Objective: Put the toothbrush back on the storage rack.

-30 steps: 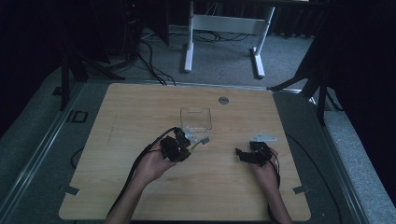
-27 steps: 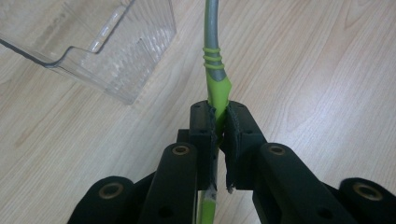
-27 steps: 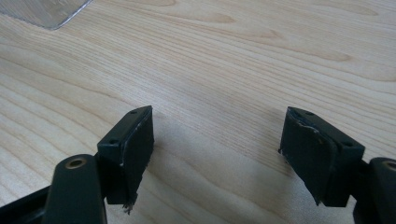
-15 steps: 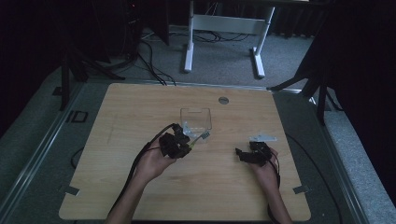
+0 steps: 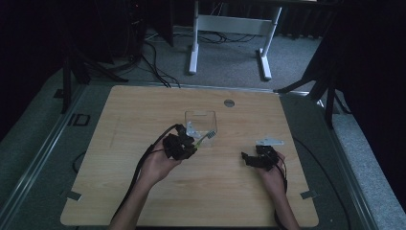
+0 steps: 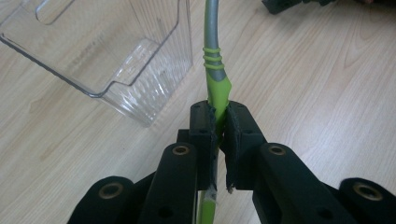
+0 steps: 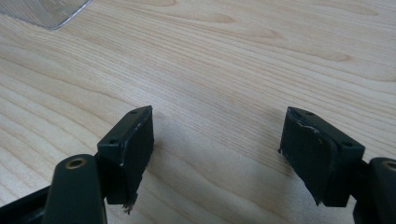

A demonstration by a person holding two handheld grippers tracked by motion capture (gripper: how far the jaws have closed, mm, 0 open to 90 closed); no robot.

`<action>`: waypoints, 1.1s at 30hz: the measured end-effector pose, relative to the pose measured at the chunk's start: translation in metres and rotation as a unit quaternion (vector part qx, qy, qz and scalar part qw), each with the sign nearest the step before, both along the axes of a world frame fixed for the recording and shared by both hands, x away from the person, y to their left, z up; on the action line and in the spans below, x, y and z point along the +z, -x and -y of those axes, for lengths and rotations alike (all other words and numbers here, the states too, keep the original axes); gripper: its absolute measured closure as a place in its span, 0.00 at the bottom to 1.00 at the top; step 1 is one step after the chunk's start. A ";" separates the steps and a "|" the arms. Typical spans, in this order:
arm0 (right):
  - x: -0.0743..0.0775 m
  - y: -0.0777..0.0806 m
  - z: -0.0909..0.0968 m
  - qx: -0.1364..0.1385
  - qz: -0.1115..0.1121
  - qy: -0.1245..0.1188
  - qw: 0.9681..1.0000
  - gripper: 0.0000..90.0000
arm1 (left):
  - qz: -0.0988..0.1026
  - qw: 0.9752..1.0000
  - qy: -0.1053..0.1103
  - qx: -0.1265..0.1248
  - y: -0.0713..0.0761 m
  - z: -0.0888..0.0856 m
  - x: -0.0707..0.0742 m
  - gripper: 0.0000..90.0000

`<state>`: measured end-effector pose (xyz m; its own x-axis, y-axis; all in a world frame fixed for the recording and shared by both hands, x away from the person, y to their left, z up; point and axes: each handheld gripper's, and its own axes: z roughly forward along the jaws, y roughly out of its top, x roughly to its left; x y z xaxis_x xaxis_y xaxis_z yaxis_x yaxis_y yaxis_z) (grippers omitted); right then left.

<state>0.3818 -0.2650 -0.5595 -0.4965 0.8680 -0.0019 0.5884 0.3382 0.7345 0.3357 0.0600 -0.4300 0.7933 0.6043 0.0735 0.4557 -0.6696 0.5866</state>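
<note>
My left gripper [image 5: 193, 145] [image 6: 218, 125] is shut on the green handle of a utensil [image 6: 217, 88], whose grey shaft [image 5: 205, 138] runs on toward a clear plastic container [image 5: 201, 122] [image 6: 105, 56]. The container stands mid-table, just beyond and left of the jaws in the left gripper view. The utensil's far end lies at the container's near right corner; its head is too small to make out. My right gripper [image 5: 246, 158] [image 7: 217, 135] rests low over the bare wood to the right, open, with nothing between its pads.
The wooden table [image 5: 143, 110] has a round grey grommet [image 5: 229, 102] near its far edge and tape tabs [image 5: 73, 195] at the near corners. A white desk frame [image 5: 194, 52] and cables lie on the floor beyond. Wood stretches bare left of the container.
My left hand has carried the utensil slightly farther from the person, its tip now at the container's corner. The right hand has kept still.
</note>
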 end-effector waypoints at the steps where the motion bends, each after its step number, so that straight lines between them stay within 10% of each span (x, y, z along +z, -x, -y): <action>1: 0.000 0.000 0.000 0.000 0.000 0.000 1.000 0.29 | 0.001 1.000 0.001 0.001 0.000 0.000 0.000 0.91; 33: 0.000 0.000 0.000 0.001 0.000 0.001 1.000 0.29 | 0.028 0.997 0.066 0.032 -0.006 -0.005 0.010 0.91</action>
